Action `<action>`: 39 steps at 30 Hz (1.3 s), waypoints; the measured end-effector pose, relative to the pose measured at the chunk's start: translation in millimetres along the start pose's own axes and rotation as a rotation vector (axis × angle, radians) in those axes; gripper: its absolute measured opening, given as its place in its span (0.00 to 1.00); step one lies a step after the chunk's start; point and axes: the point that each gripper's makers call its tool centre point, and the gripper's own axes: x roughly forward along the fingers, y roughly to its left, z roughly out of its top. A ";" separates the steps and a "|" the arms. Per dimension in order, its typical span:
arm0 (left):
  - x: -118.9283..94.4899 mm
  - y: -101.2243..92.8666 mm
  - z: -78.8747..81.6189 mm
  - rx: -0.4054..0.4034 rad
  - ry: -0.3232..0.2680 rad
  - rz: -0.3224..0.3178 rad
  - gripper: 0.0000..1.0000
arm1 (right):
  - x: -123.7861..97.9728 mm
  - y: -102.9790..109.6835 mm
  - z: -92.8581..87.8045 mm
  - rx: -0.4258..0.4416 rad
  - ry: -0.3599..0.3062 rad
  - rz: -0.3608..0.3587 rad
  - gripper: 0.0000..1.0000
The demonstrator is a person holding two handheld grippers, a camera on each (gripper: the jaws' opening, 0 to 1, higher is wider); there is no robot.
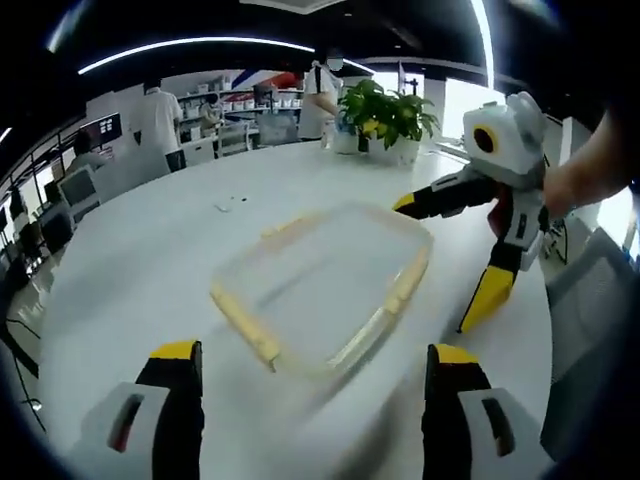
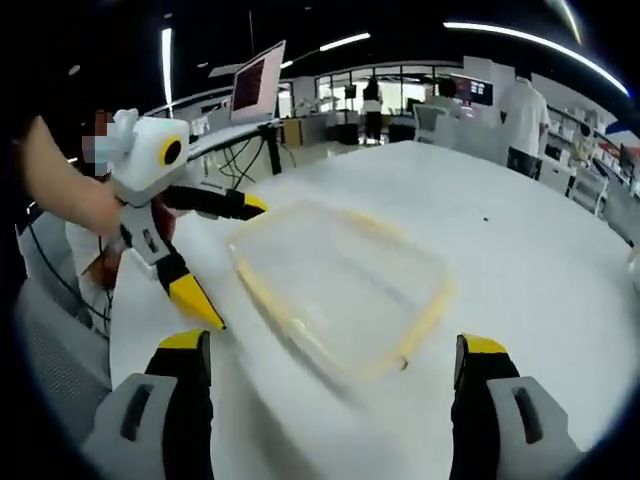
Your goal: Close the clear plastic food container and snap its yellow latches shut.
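Both grippers, left (image 1: 310, 365) and right (image 2: 335, 355), jaws spread and empty, flank the container (image 1: 325, 285) on the table (image 1: 120, 280), presumably lining up its yellow latches (image 1: 245, 325).

Bare white surface (image 1: 130, 270) left and top of frame; potted plant (image 1: 385, 118) blocking upper right, container (image 1: 325, 285) centre.

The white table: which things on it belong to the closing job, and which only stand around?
For the job:
clear container
yellow latches
left gripper, open
right gripper, open

Just around:
potted plant
monitor
white table
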 end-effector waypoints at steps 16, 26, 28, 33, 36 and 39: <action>-26.7 2.5 -19.6 -0.144 0.000 0.030 0.88 | -45.3 -22.8 -18.9 0.111 -0.025 -0.087 0.98; -52.2 -5.1 -30.0 -0.236 -0.007 0.052 0.86 | -96.4 -29.2 -36.1 0.159 -0.028 -0.140 0.98; -57.6 -7.2 -32.9 -0.253 -0.008 0.056 0.86 | -105.7 -28.0 -40.7 0.162 -0.023 -0.149 0.97; -72.1 -12.2 -36.8 -0.315 -0.022 0.058 0.86 | -124.6 -23.1 -46.2 0.174 -0.033 -0.162 0.95; -82.5 -12.2 -39.1 -0.336 -0.033 0.081 0.85 | -135.8 -22.6 -47.7 0.195 -0.055 -0.174 0.95; -93.8 -16.2 -44.1 -0.370 -0.043 0.099 0.85 | -149.3 -19.4 -43.6 0.234 -0.096 -0.187 0.95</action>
